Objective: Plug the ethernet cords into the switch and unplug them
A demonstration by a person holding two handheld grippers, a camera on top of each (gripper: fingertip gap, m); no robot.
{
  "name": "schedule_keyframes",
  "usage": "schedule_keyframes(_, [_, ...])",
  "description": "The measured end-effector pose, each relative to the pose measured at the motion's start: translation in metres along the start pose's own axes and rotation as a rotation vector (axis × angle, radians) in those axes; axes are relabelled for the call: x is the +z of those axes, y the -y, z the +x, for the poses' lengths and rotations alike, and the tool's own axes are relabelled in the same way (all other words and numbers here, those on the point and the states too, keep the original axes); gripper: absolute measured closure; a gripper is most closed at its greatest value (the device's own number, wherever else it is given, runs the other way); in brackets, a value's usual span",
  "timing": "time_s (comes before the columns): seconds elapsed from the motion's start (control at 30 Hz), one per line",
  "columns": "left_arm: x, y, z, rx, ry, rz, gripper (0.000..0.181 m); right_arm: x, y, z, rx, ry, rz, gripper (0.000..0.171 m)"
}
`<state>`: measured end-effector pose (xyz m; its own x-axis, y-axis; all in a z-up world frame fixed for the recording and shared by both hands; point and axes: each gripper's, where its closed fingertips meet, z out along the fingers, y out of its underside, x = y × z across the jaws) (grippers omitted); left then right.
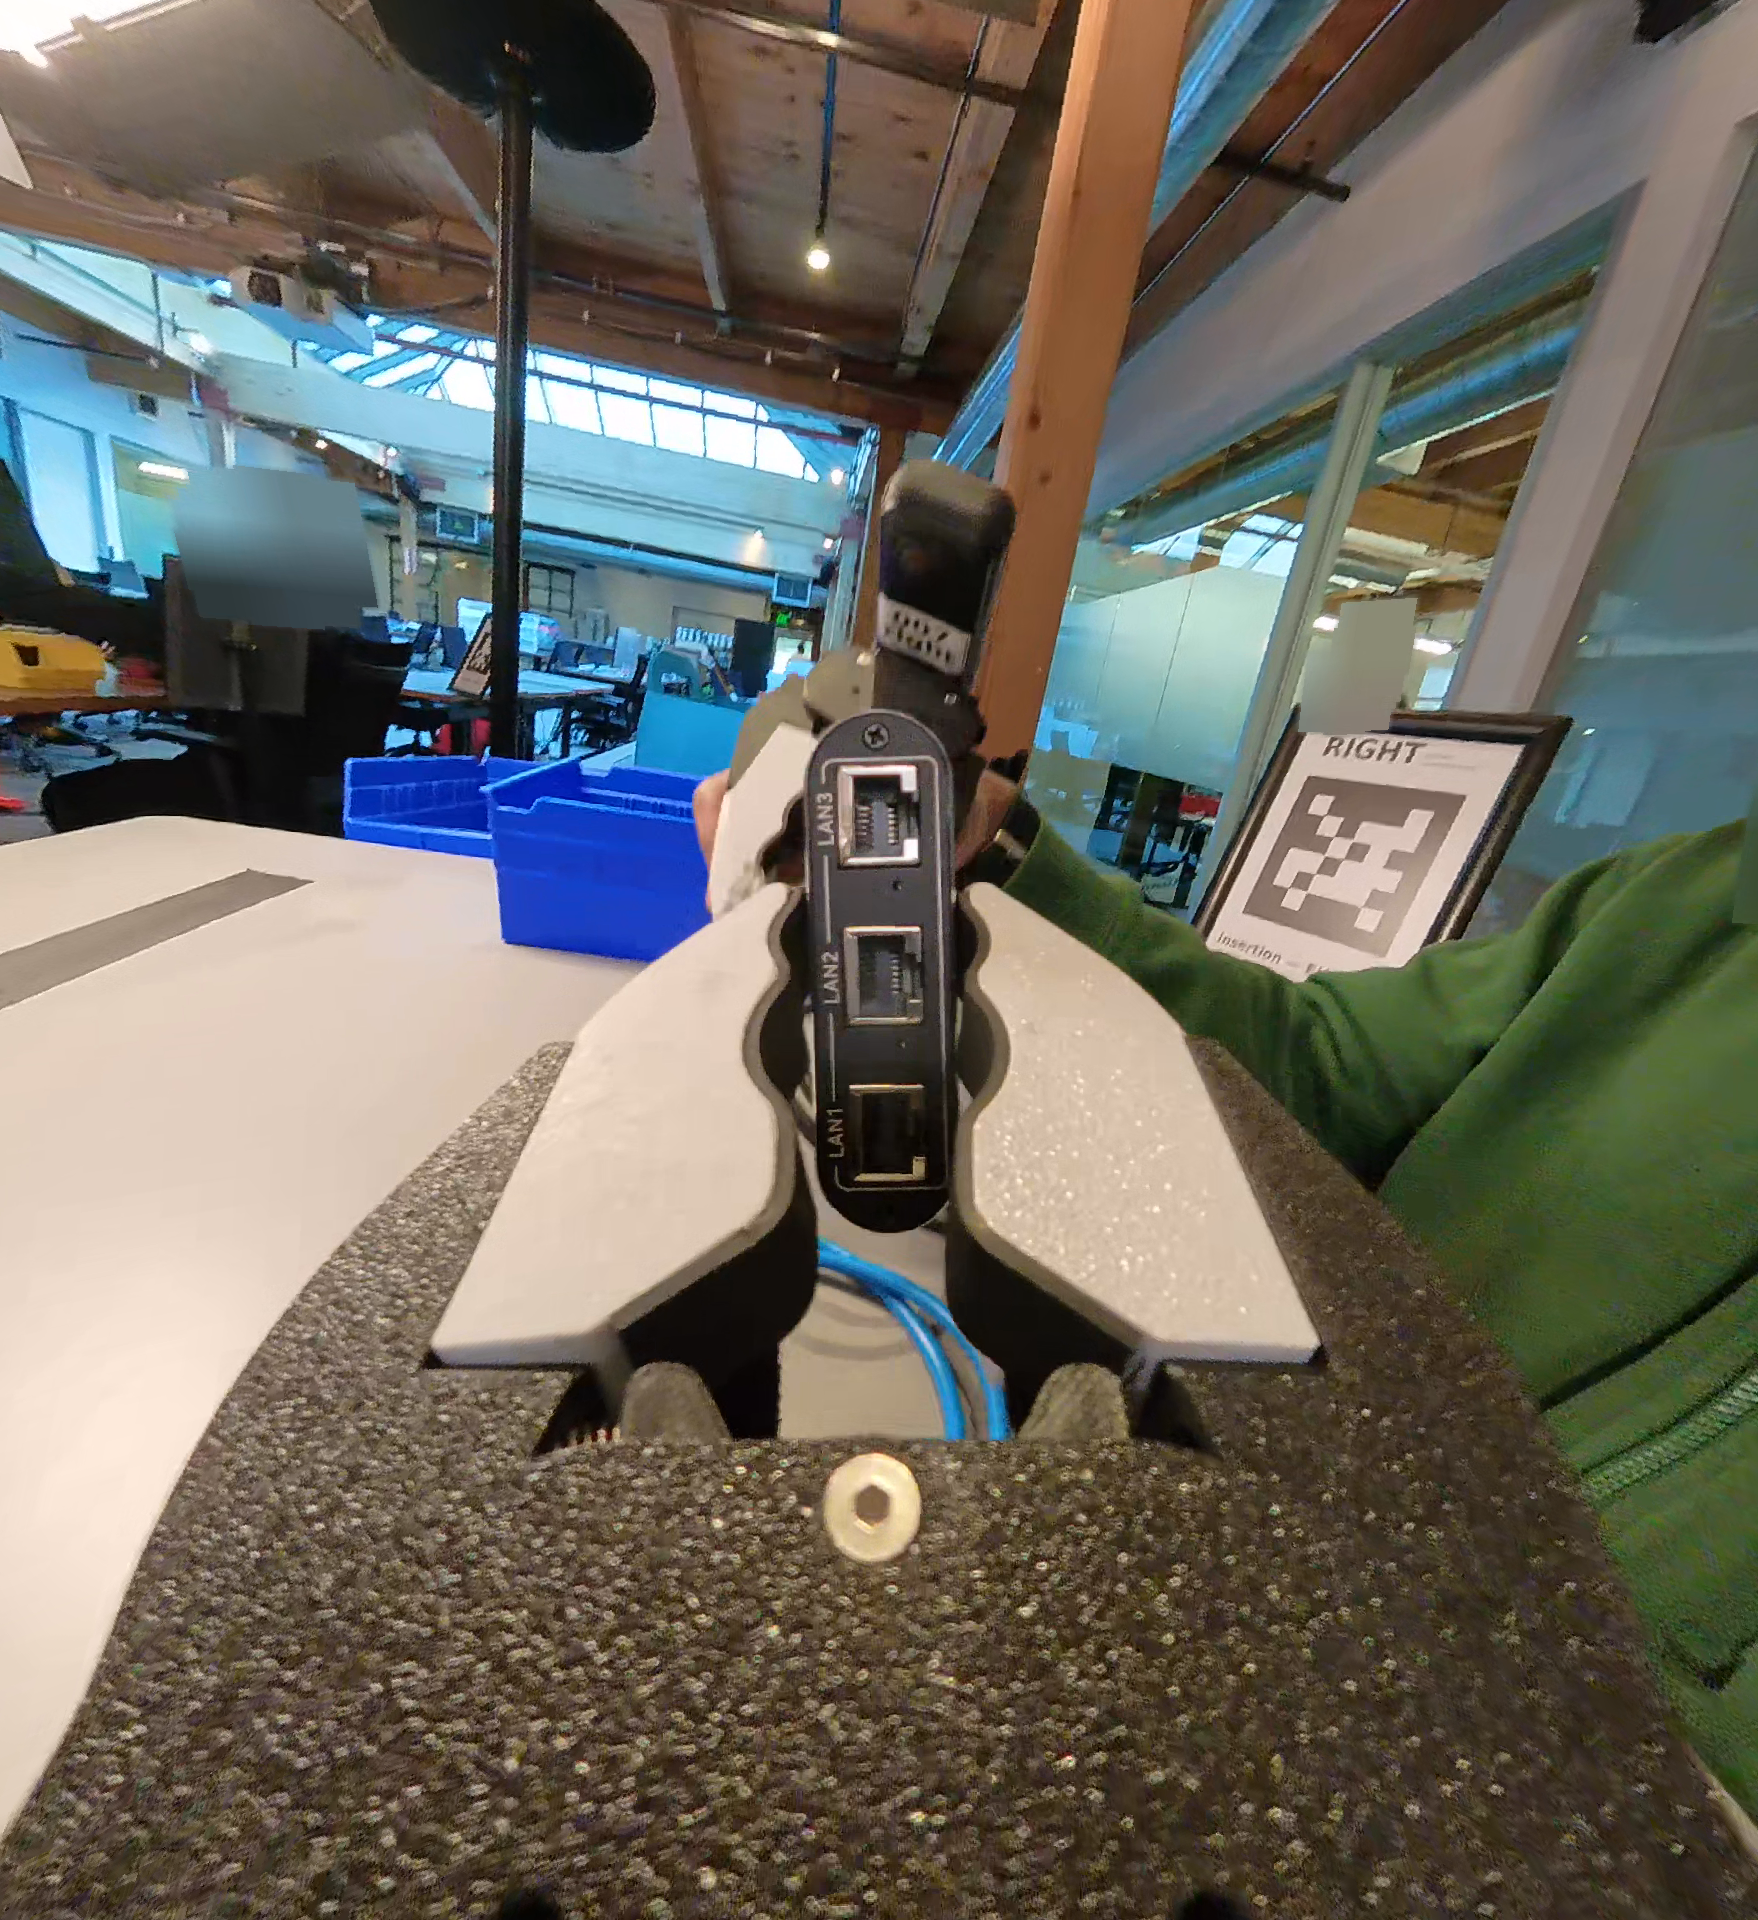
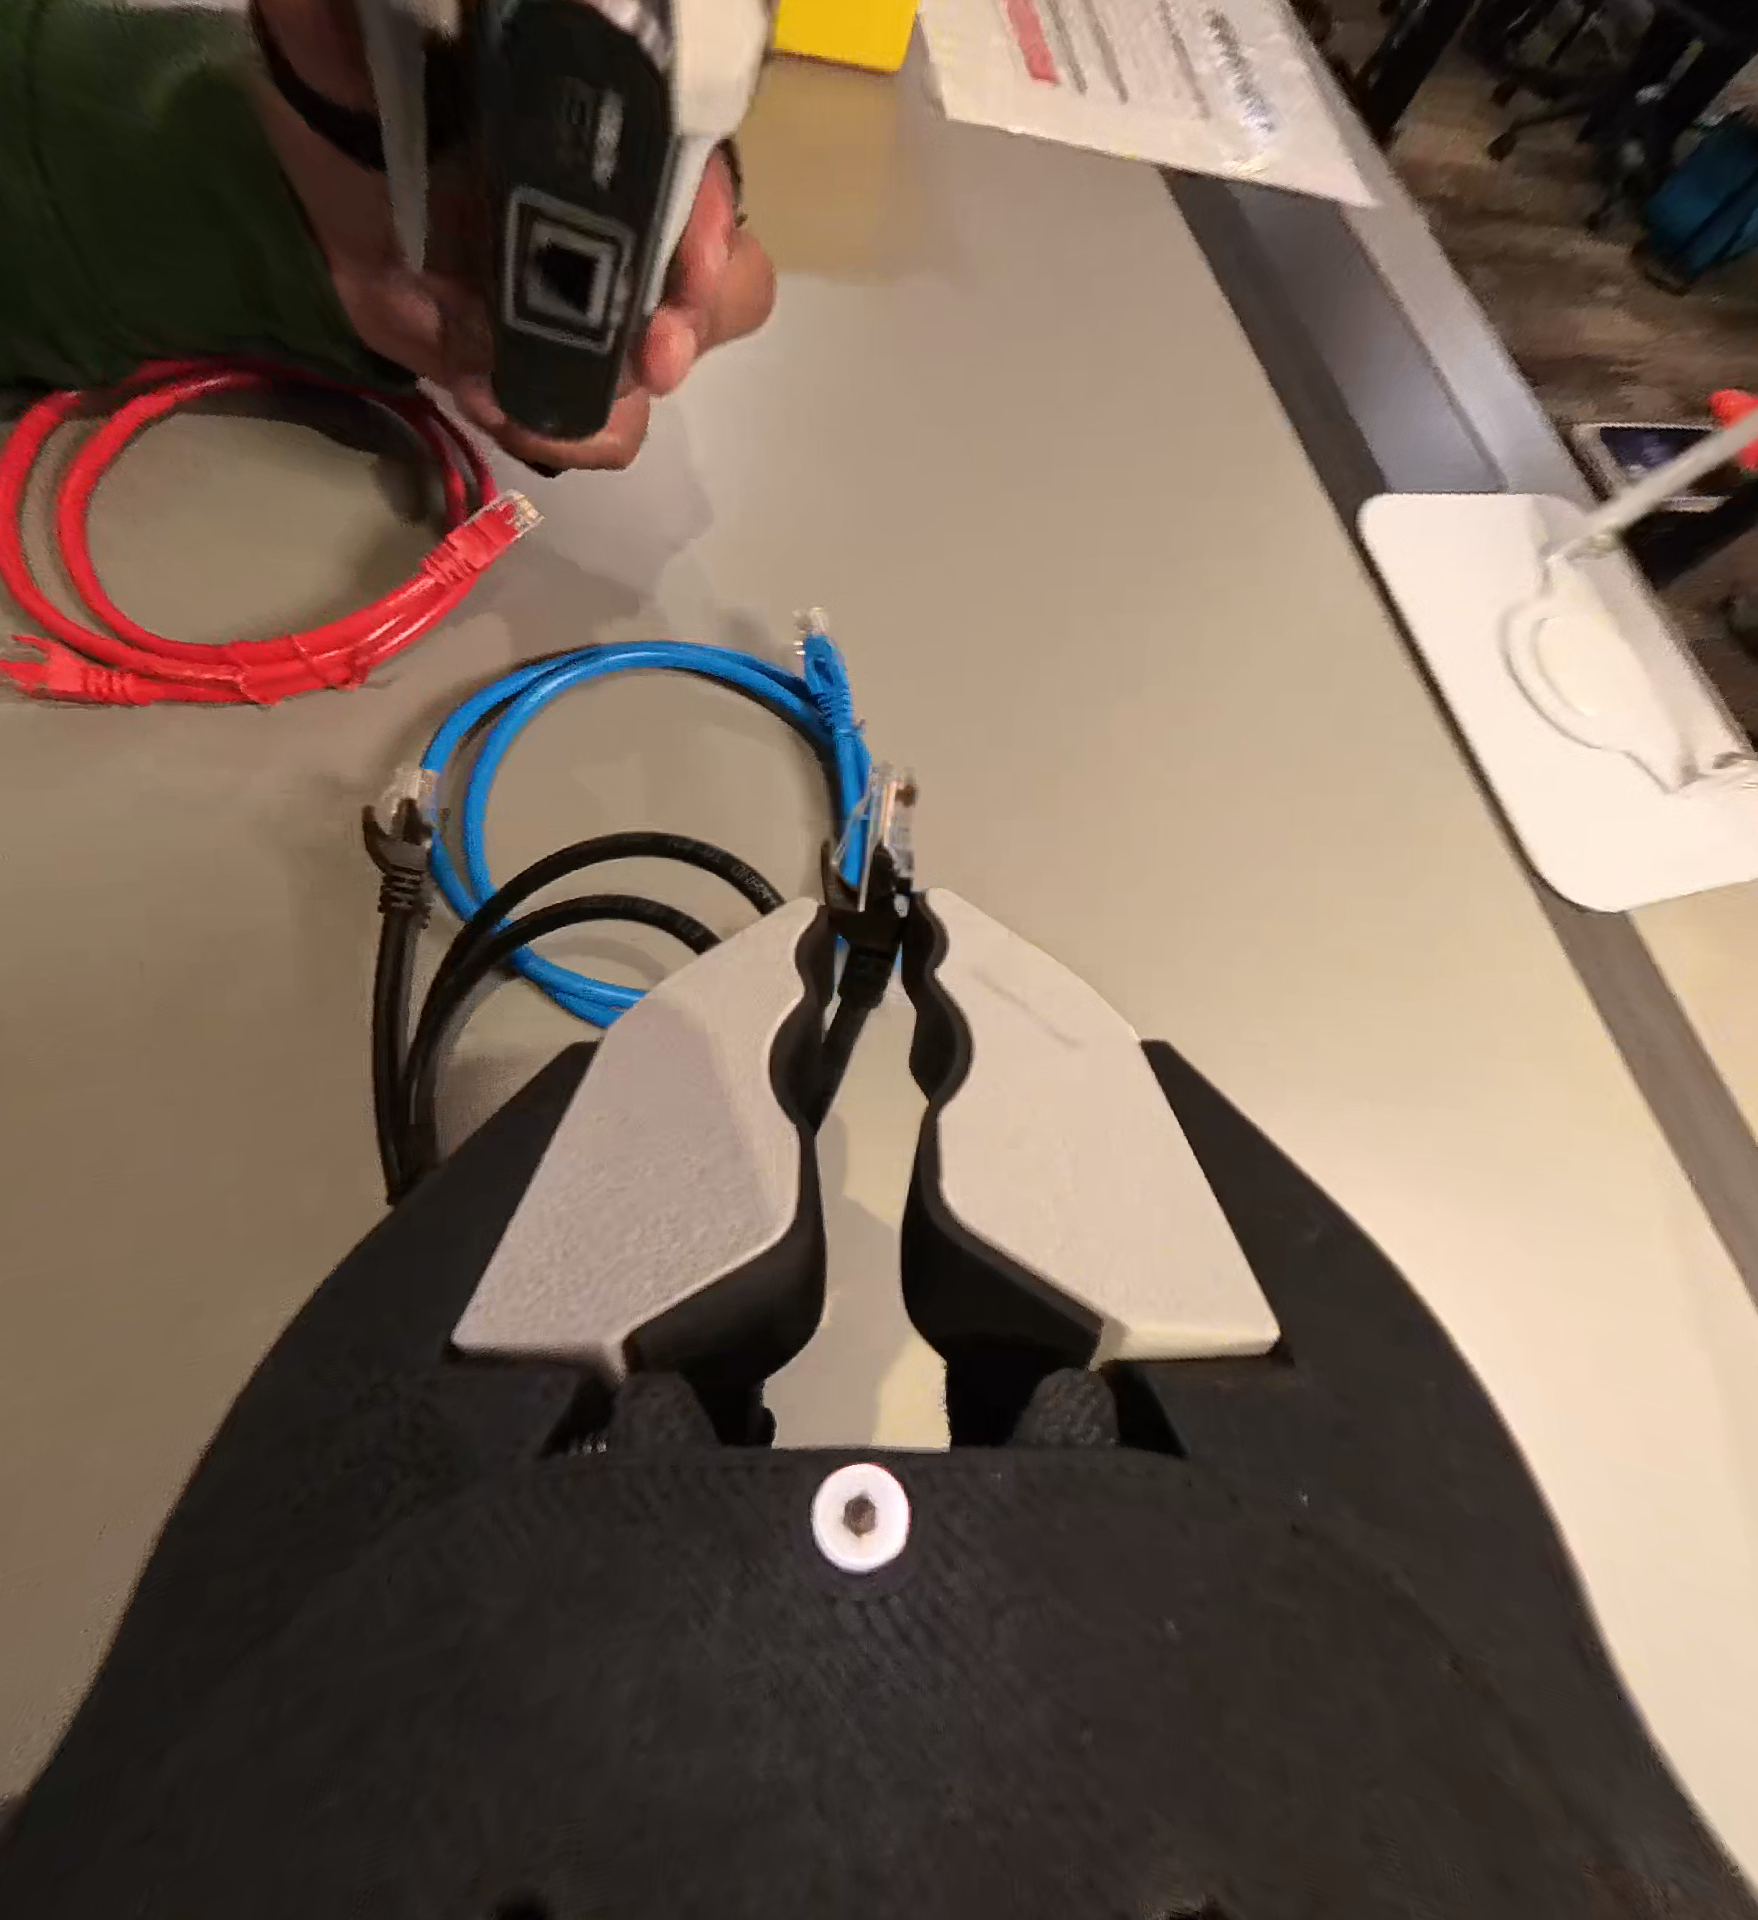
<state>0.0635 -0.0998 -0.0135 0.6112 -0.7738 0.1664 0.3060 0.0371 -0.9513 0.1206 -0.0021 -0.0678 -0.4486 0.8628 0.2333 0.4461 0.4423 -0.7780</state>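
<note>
the switch (image 1: 880,987), all three ports empty, sits clamped in the left tool (image 1: 880,925). the right tool (image 2: 867,925) pinches the black cord (image 2: 859,971) behind its plug; blue cord (image 2: 646,665) and red cord (image 2: 179,644) wait on the tabletop (image 2: 1062,623). nothing plugged yet.

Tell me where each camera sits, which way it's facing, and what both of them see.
Left wrist view: on the left tool, facing level across the room; its fingers clamp the upright black three-port switch; a green sleeve shows.
Right wrist view: on the right tool, facing down at the grey table; it pinches the black ethernet cord's plug; a hand shows.
Shared: the switch, blue cord, both tools.
</note>
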Motion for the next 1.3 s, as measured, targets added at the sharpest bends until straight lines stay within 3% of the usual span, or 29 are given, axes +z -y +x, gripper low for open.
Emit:
schedule_keyframes(0.17, [0.005,-0.011,-0.008,0.003,0.045,-0.054,0.156,-0.023,-0.010,0.032,0.094,-0.094,0.057,0.159])
schedule_keyframes(0.4, [0.014,-0.006,0.001,-0.023,0.008,-0.018,0.156,-0.010,0.025,-0.023,0.132,0.248,0.204,0.159])
schedule_keyframes(0.63, [0.017,-0.021,-0.003,-0.207,-0.012,-0.090,0.156,0.031,0.033,-0.069,0.100,0.393,0.058,0.159])
schedule_keyframes(1.3, [0.020,-0.047,-0.001,-0.108,0.013,-0.274,0.156,0.043,0.015,-0.076,0.211,0.501,-0.027,0.160])
